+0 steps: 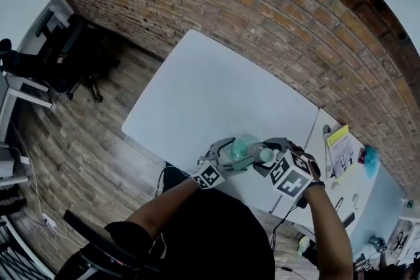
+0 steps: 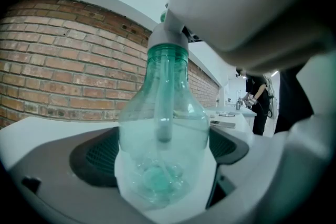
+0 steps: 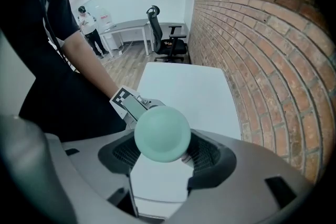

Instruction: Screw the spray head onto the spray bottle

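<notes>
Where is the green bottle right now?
In the head view the spray bottle is low and middle, held in the left gripper over the white table's near part, its neck meeting the spray head in the right gripper.

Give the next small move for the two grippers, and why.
Probably rotate the right gripper about the neck axis to turn the spray head down its thread, while the left gripper holds steady. The spray bottle is clamped on the left, the dip tube is inside and the collar sits on the neck. Whether it is fully home cannot be told.
</notes>
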A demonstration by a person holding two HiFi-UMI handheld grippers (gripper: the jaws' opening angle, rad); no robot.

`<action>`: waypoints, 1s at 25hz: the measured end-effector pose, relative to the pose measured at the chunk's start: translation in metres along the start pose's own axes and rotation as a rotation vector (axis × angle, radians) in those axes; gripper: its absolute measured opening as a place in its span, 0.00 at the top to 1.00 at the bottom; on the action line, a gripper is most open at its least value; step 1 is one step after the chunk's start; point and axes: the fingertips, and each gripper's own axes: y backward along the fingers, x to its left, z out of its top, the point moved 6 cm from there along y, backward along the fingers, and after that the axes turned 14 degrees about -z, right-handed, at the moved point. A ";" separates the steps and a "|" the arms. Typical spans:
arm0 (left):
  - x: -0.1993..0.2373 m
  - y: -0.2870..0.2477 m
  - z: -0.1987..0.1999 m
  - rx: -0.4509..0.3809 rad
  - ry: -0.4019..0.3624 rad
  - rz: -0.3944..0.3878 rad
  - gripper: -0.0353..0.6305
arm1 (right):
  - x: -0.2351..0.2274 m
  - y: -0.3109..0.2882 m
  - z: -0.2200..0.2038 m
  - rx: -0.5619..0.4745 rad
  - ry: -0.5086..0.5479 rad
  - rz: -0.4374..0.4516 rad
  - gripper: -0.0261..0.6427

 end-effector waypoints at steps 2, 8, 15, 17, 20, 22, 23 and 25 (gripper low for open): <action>-0.001 0.000 0.000 -0.006 0.000 -0.002 0.17 | 0.001 0.000 -0.001 -0.008 -0.002 -0.001 0.56; 0.003 -0.001 -0.003 -0.032 0.003 -0.034 0.17 | -0.001 0.001 -0.002 -0.037 -0.034 -0.013 0.56; 0.004 -0.002 -0.006 -0.025 -0.029 -0.044 0.16 | -0.001 0.001 -0.004 -0.040 -0.085 -0.025 0.56; 0.004 -0.003 -0.006 -0.024 -0.029 -0.042 0.16 | -0.002 0.001 -0.004 -0.038 -0.117 -0.032 0.56; 0.003 -0.003 -0.007 -0.019 -0.034 -0.045 0.16 | -0.001 0.002 -0.004 -0.037 -0.148 -0.046 0.56; 0.004 -0.003 -0.006 -0.021 -0.035 -0.044 0.16 | -0.001 0.002 -0.004 -0.065 -0.147 -0.046 0.56; 0.003 -0.003 -0.007 -0.021 -0.032 -0.044 0.16 | 0.000 0.002 -0.005 -0.085 -0.148 -0.037 0.56; 0.003 -0.004 -0.007 -0.020 -0.027 -0.044 0.16 | 0.001 0.003 -0.007 -0.112 -0.153 -0.003 0.56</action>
